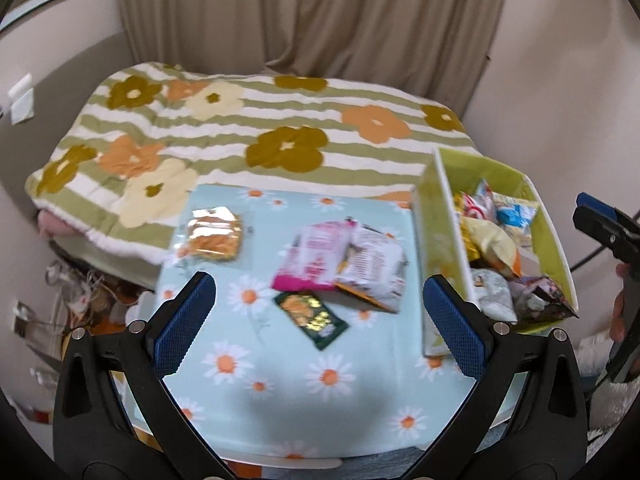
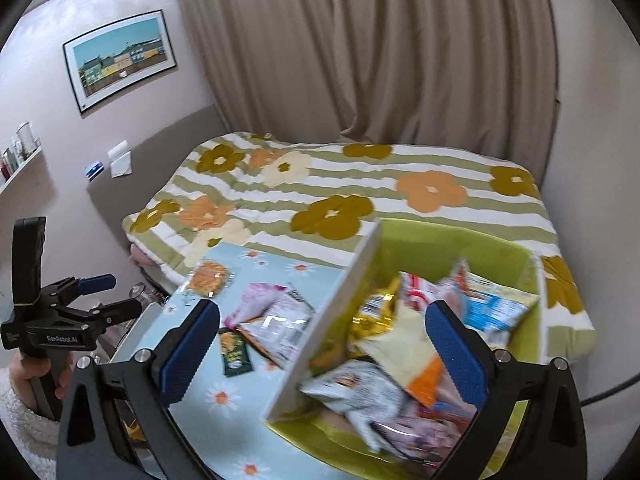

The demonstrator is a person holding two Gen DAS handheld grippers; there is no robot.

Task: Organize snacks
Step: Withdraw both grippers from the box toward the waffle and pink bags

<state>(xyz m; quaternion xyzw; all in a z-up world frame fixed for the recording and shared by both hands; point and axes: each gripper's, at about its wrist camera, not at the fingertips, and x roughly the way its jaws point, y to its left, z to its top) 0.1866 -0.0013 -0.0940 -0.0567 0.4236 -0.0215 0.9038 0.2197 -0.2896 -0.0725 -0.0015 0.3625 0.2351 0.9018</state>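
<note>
Both tools empty, jaws apart: left tool (image 1: 320,320) over surface (image 1: 280,400) with four loose snack packs (image 1: 340,260), green bin (image 1: 556,248) of snacks at 2 o'clock, bed (image 1: 240,128) at 12; right tool (image 2: 322,354) above bin.

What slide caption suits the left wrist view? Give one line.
Open left gripper above four loose snacks, green box alongside.
</note>
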